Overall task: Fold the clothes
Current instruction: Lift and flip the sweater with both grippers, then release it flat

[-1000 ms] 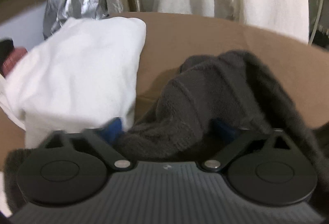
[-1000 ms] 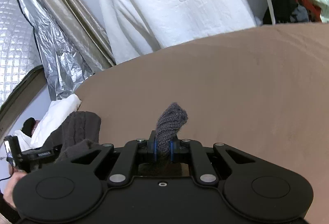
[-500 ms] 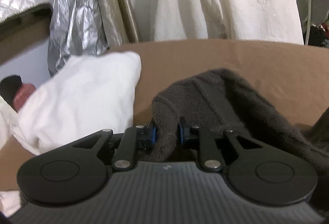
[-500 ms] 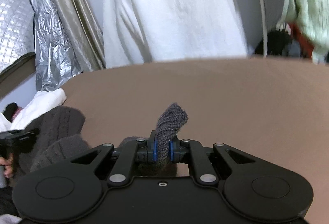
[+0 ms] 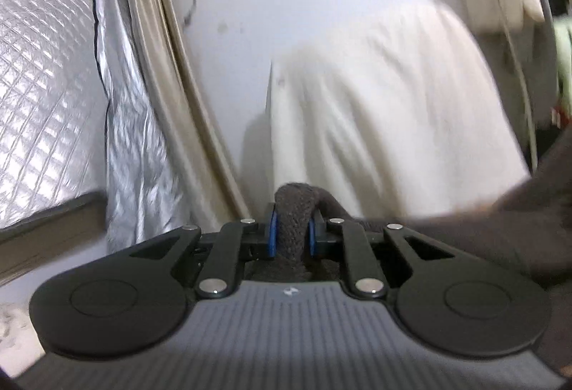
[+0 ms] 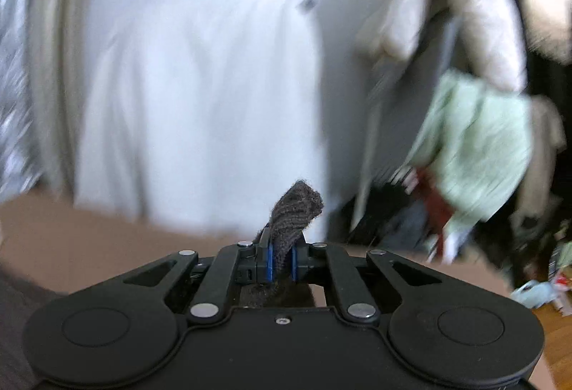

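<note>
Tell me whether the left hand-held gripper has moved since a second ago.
Yes. The left hand-held gripper, shut on the dark knit sweater, has risen: the brown surface dropped from view, the wall fills it.

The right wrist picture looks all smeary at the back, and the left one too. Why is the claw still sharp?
Right wrist view: the white hanging garment and green cloth are streaked by motion blur, while the right claw and its dark knit move with the camera. Left wrist view: same, blurred white garment, crisp left claw.
</note>
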